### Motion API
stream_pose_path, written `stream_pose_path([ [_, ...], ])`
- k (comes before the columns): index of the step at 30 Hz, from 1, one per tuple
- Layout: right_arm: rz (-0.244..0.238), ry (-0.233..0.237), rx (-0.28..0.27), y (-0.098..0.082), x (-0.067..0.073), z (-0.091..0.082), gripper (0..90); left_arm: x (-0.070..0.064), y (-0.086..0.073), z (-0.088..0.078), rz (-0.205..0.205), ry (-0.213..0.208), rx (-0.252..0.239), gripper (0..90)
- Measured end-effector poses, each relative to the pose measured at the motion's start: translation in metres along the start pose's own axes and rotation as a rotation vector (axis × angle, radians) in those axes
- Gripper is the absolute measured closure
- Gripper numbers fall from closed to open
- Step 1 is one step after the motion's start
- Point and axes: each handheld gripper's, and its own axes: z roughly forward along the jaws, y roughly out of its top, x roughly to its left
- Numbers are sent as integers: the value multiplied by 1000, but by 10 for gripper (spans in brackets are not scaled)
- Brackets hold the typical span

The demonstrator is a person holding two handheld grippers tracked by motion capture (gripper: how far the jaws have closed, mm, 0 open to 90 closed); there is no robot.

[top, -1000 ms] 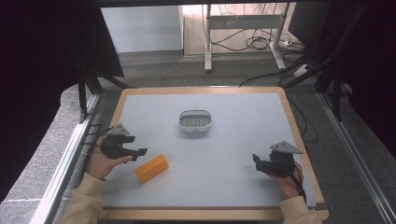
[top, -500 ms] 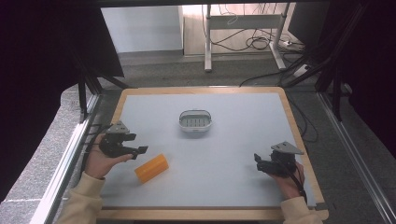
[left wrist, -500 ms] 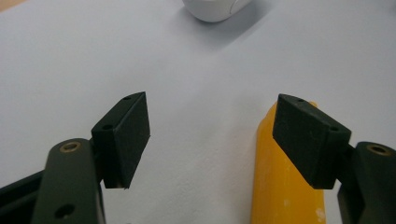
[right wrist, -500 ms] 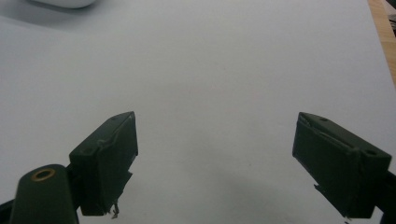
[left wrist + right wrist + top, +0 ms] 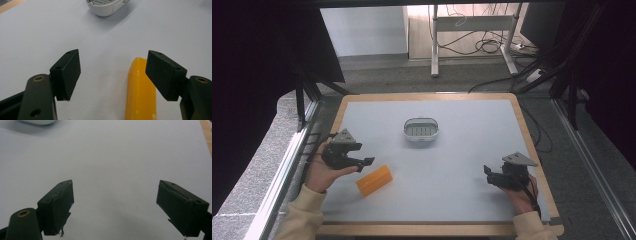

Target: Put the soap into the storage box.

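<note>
The left hand-held gripper (image 5: 362,162), at the lower left of the high view, is hanging just beside the orange block (image 5: 374,180), its jaws spread and having just been closing a little with nothing pressed between them. This looks like the approach before a pick: next the jaws need to straddle the block (image 5: 140,90) and squeeze its long sides. The block is lying flat on the tabletop (image 5: 472,150), a smooth, waxy bar, below and left of the white basket (image 5: 421,129). The right hand-held gripper (image 5: 488,172) is resting spread and empty at lower right.
</note>
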Motion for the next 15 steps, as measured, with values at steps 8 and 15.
stream_pose_path([
  [8, -19, 9, 7, -1, 2, 1, 149, -12, 5, -4, 28, -10, 11, 283],
  [15, -25, 9, 9, -1, 2, 1, 149, -16, 6, -1, 38, -14, 23, 289],
])
